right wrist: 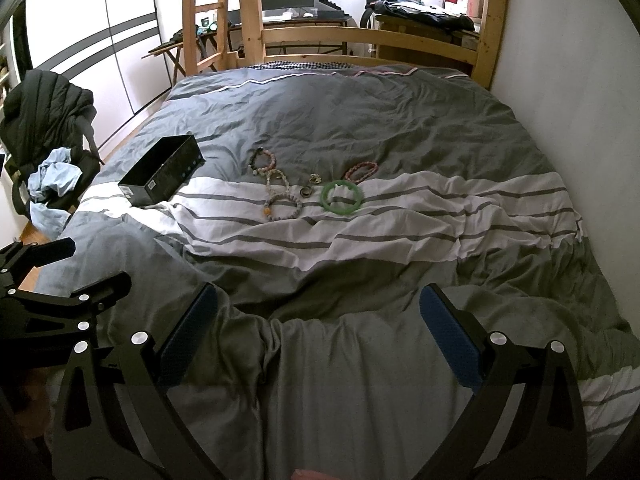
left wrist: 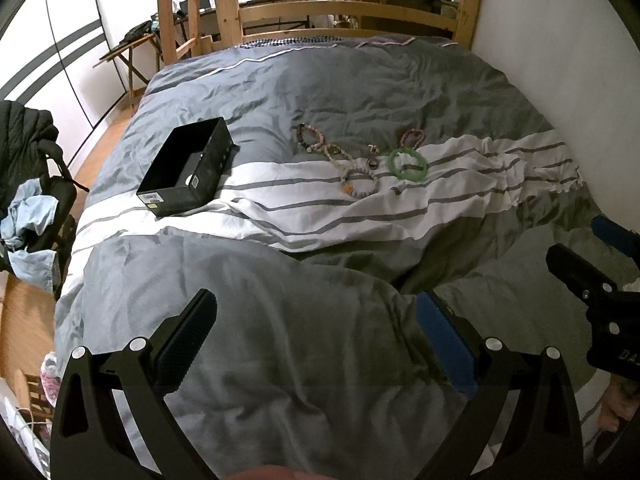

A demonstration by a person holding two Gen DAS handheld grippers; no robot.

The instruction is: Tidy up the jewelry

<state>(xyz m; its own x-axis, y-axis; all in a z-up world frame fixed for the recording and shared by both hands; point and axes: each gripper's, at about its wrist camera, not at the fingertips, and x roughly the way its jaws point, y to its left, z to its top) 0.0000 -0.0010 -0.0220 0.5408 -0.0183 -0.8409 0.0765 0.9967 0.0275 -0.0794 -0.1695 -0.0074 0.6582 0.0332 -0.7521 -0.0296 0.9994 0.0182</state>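
Several pieces of jewelry lie on the bed's duvet: a green bangle (left wrist: pixel 408 164) (right wrist: pixel 342 197), a pink beaded bracelet (left wrist: pixel 412 137) (right wrist: pixel 361 171), a dark beaded bracelet (left wrist: pixel 310 136) (right wrist: pixel 262 161), pale beaded bracelets (left wrist: pixel 358 182) (right wrist: pixel 282 200) and small rings (left wrist: pixel 373 158) (right wrist: pixel 307 191). An open black box (left wrist: pixel 188 168) (right wrist: pixel 162 176) sits left of them. My left gripper (left wrist: pixel 316 328) is open and empty, low over the near duvet. My right gripper (right wrist: pixel 318 320) is open and empty, also well short of the jewelry.
The grey and white striped duvet (left wrist: pixel 320 216) is wrinkled. A wooden bed frame (left wrist: pixel 344 12) stands at the far end, a white wall (right wrist: pixel 560 100) on the right. A chair with a dark jacket and clothes (right wrist: pixel 44 152) stands left of the bed.
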